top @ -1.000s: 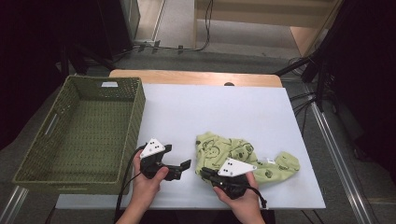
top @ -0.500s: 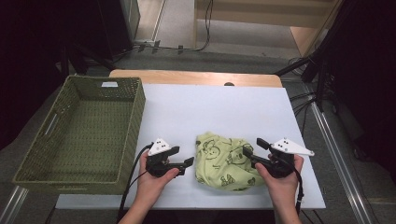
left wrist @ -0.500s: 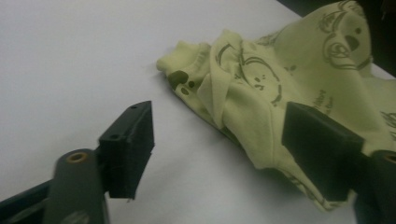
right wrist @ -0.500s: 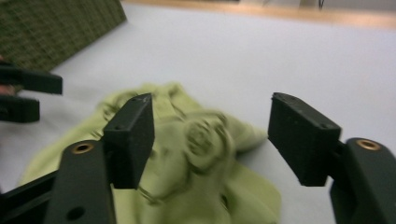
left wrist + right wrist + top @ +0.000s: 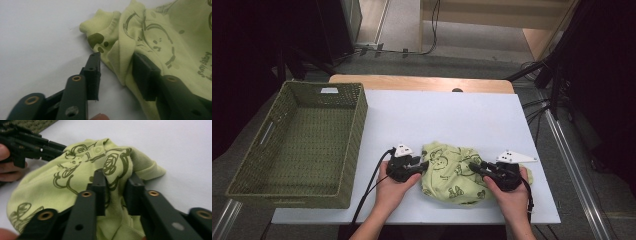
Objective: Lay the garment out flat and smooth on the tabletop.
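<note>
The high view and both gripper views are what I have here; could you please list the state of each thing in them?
Green garment: bunched in a heap on the table, outside the basket.
Basket: upright, nothing inside.
Left gripper: has just been closing, fabric fold between its fingers, one pad not yet touching.
Right gripper: has just been closing, shut on a fold of the garment.
Table: white top, holding garment and basket.

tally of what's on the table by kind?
green printed garment: 1
woven green basket: 1
handheld grippers: 2, left gripper and right gripper
total: 4
</note>
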`<state>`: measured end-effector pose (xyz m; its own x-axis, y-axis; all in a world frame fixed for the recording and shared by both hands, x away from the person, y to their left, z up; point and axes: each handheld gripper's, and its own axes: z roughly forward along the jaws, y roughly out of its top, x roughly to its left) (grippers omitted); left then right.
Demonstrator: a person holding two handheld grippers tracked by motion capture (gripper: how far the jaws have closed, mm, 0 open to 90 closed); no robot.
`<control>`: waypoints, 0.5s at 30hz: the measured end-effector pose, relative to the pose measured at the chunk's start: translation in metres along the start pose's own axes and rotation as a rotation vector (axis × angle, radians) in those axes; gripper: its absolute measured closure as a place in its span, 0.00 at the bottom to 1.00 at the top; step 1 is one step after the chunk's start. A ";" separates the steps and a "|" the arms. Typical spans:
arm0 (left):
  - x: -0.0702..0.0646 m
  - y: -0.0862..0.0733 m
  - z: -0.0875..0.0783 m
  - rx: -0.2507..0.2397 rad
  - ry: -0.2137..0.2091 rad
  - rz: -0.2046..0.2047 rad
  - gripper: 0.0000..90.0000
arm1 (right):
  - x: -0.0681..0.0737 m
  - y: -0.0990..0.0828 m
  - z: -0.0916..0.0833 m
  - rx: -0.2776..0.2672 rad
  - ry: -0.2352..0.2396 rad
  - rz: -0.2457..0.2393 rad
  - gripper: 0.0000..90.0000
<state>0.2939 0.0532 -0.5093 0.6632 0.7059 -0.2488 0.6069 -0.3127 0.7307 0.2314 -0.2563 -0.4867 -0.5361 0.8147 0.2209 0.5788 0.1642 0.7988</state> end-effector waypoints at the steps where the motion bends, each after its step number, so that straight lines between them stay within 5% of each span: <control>1: -0.001 0.000 0.000 -0.001 0.005 0.006 0.80 | 0.000 -0.001 0.000 0.001 -0.004 -0.006 0.87; 4: -0.003 -0.001 -0.001 -0.001 0.004 0.012 0.97 | 0.003 -0.002 -0.001 -0.009 -0.015 -0.014 0.89; 15: -0.008 0.009 -0.049 -0.107 0.024 0.064 0.99 | 0.014 0.008 -0.026 -0.102 -0.056 -0.063 0.89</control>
<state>0.2724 0.0760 -0.4701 0.6879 0.7018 -0.1851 0.5123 -0.2889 0.8087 0.2121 -0.2579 -0.4625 -0.5331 0.8345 0.1390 0.4778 0.1614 0.8635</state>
